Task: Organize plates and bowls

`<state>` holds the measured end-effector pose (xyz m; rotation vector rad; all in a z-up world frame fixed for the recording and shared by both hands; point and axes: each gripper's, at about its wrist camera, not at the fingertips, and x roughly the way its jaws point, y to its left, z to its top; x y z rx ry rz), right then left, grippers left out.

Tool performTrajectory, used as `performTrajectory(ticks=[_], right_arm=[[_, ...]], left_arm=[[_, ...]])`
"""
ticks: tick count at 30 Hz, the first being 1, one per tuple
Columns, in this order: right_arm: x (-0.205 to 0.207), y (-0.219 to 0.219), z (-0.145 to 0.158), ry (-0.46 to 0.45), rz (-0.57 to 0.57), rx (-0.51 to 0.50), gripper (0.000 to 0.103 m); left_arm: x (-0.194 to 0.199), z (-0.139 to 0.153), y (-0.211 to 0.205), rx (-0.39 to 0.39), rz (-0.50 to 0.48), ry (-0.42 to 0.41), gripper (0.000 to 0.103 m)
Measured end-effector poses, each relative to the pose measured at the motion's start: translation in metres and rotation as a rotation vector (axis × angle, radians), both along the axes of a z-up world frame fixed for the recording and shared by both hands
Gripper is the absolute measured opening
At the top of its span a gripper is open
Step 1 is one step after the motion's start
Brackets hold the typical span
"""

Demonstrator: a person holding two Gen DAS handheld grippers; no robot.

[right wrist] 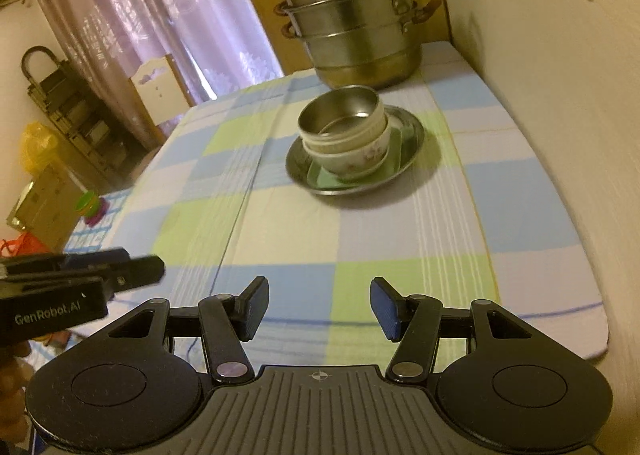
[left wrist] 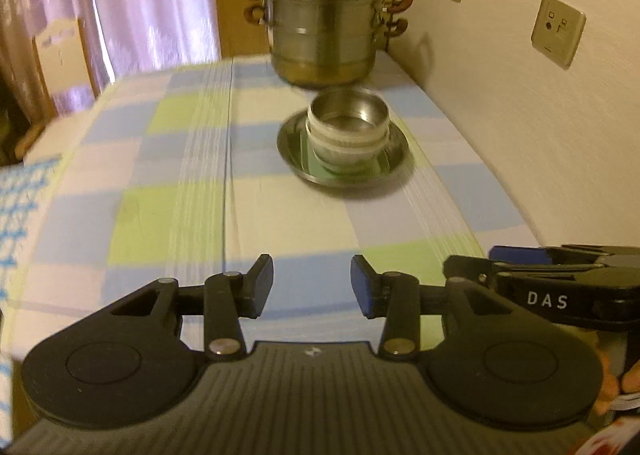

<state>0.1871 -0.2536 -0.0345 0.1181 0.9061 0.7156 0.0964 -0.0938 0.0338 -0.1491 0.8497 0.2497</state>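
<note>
Steel gleams in the stack near the far end of the table (left wrist: 280, 223): a shallow metal plate (left wrist: 346, 171) carries a green square dish (right wrist: 324, 179), and on that sits a white bowl (right wrist: 360, 157) with faint floral marks, another pale bowl nested in it, and a steel bowl (left wrist: 349, 111) on top. The stack leans slightly. Just behind it stands a lidded steamer pot (left wrist: 326, 23) with brown handles, by the wall. The cloth is checked blue, green and white. Both the left gripper (left wrist: 312, 291) and right gripper (right wrist: 319, 309) hover over the near edge, well apart from the stack, jaws spread and holding nothing.
</note>
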Motion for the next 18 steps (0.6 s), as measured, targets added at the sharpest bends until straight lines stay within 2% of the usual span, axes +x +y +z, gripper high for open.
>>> performTrajectory(ticks=[11,18], right_arm=[[-0.032,-0.012,-0.008,0.003,0.017,-0.065,0.056],[-0.048,-0.017,-0.008,0.000,0.012,-0.064,0.056]], left_arm=[[-0.028,-0.009,-0.018,0.001,0.014,0.041,0.039],[-0.039,-0.018,-0.022,-0.010,-0.004,0.064,0.039]])
